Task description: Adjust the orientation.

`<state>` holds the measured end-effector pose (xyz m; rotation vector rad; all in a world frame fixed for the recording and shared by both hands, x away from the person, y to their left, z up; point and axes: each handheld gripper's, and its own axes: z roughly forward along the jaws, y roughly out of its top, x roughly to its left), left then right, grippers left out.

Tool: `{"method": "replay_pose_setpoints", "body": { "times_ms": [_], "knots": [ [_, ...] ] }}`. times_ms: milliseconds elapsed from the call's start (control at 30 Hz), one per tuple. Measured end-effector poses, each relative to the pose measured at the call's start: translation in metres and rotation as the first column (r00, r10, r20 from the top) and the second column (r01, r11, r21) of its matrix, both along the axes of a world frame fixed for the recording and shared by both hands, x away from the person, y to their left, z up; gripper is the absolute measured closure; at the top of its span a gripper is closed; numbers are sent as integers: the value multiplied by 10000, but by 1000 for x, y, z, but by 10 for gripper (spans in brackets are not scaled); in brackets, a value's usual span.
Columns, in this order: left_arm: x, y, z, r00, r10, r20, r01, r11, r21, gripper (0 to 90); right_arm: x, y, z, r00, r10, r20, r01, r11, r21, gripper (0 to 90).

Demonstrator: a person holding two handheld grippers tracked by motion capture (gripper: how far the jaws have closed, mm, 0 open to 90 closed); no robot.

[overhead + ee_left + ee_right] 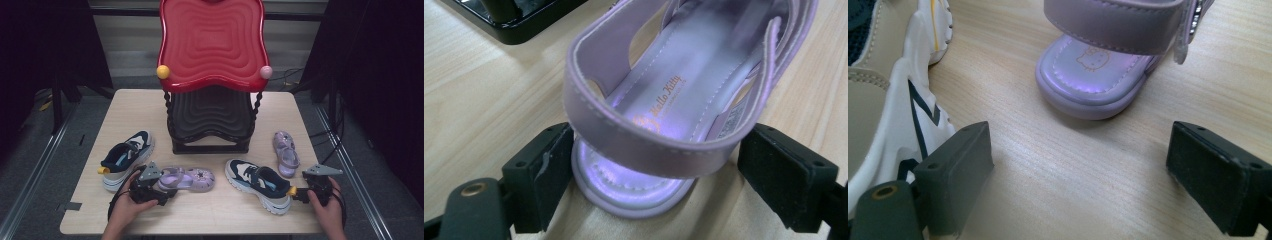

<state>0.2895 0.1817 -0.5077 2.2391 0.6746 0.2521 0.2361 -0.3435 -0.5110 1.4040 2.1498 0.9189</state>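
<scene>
High view shows a purple sandal point(187, 179) lying on its sole near the front edge of the table point(125, 115), a little left of the middle, with its toe toward the right. The left gripper point(161, 186) is at the heel end of this sandal. In the left gripper view the heel point(634, 185) sits between the two black jaws; the left jaw is touching or almost touching the sole edge, while the right jaw stands a little apart from the heel strap point(644, 145). So the claw is wide, with the sandal between the jaws but not squeezed.

Left of this sandal, near the left edge, a navy and white sneaker point(126, 159) lies with its toe toward the far side. A second sneaker point(257, 184) lies to the right of the sandal, near the front edge, its heel toward the right front corner. The right gripper point(300, 192) is just beside that heel. In the right gripper view its jaws are wide apart with only bare table between them; the sneaker's sole point(893, 130) is at the left jaw, and a second sandal point(1108, 65) lies ahead, well apart from both jaws. In the high view this second sandal point(286, 152) lies nearer the right edge.

At the far side of the table stands a black rack point(210, 120) with a red wavy tray point(212, 42) on top.
</scene>
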Motion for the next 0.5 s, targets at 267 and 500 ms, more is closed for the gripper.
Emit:
{"method": "replay_pose_setpoints", "body": {
  "times_ms": [267, 500],
  "knots": [
    [-14, 4, 1, 9993, -141, -350, 129, 9994, -336, 164, 0, 0, 0, 10000, -2, -3, 2, 10000, 0, 105],
    [-25, 5, 2, 9995, -131, -295, 122, 9995, -291, 186, 0, 0, 0, 10000, -13, -15, 13, 10000, 2, 105]
  ]
}}
